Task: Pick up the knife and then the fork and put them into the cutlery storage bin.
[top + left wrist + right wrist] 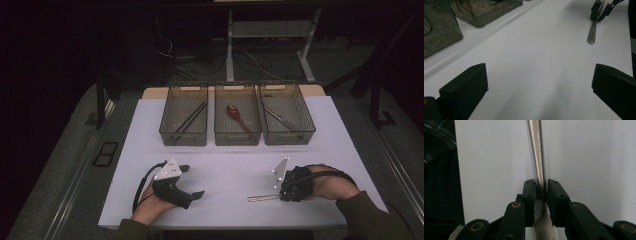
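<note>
Right gripper [540,192] clamps a slim, polished metal fork [537,152].

The high view is looking forward and down from above the table [320,120], taking in all of it. The left gripper view is skimming low across the table, catching the fork [592,32] at upper right. The right gripper view is looking straight along the fork [537,155], very close.

Three bins [237,131] behind, fork [261,198] on table [230,167] front right
</note>
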